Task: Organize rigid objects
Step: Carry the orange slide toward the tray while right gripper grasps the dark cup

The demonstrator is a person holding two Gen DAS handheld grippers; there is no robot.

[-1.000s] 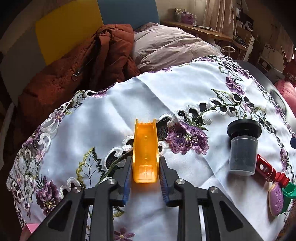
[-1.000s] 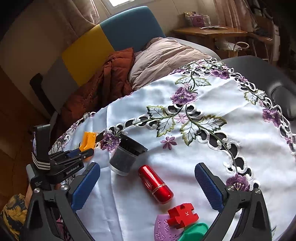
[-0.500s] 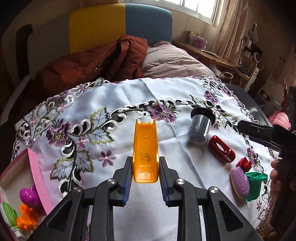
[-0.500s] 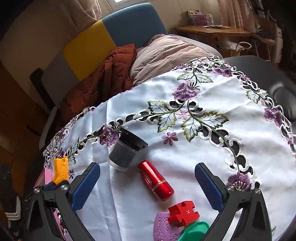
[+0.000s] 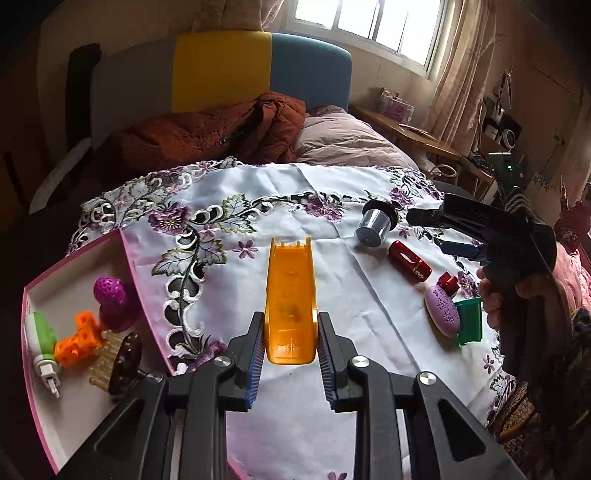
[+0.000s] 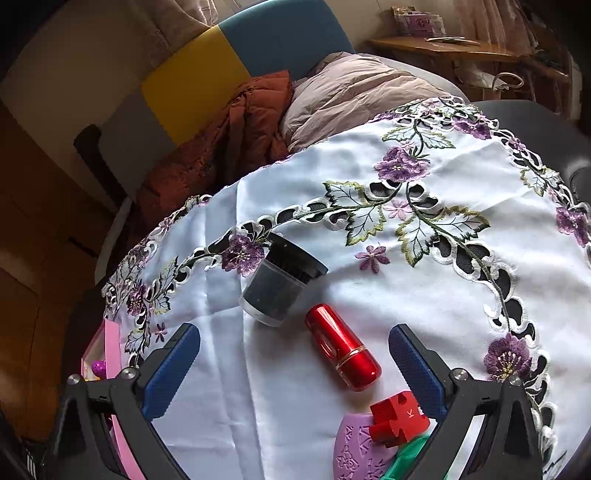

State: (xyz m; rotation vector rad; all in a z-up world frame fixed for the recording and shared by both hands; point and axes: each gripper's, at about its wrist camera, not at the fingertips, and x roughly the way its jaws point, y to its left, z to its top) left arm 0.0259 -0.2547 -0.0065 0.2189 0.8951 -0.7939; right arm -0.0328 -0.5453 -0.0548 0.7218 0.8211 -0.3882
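The orange plastic piece [image 5: 291, 295] sits clamped in the left gripper [image 5: 291, 363], raised above the tabletop [image 5: 369, 314] just right of the pink box [image 5: 74, 417]. The grip is only at its near end, so a quick swing could twist it loose. The box already holds several toys; a careless drop could land on them and bounce out. The right gripper [image 6: 295, 369] hangs apart over the red tube [image 6: 341, 347], empty.

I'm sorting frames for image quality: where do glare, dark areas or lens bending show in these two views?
Left wrist view: the window is blown out white, corners fall to black, the pink box edges bow from fisheye. Right wrist view: soft even light, a bright sheen on the red tube, dark left edge, tablecloth rim curves strongly.
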